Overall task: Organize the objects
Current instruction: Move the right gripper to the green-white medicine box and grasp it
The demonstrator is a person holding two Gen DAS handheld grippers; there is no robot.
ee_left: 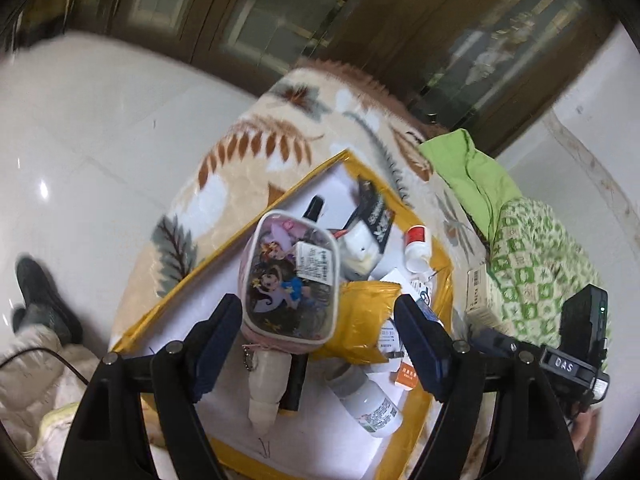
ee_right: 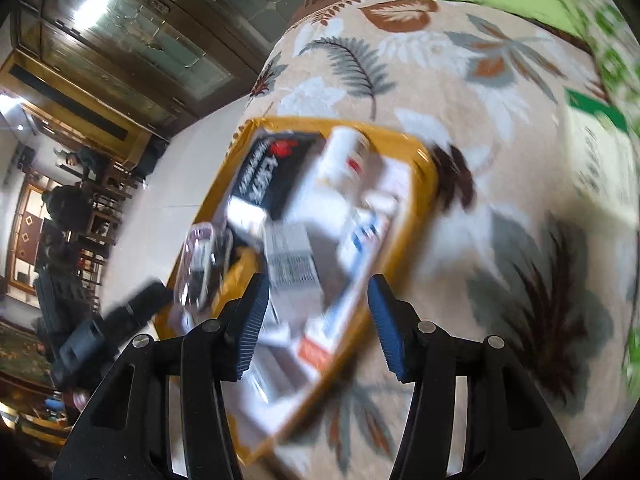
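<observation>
Cartoon pouch lies on the clutter in the yellow-rimmed tray on the bed's leaf blanket, so bring your left tool, fingers wide apart, squarely over the pouch's near end before closing, and keep your right tool, likewise spread and empty, clear beside the pouch.

Black two-finger grippers, blue-padded

The left gripper and right gripper have black angular arms, silver round screws and ribbed dark-blue pads lining the jaws.
</observation>
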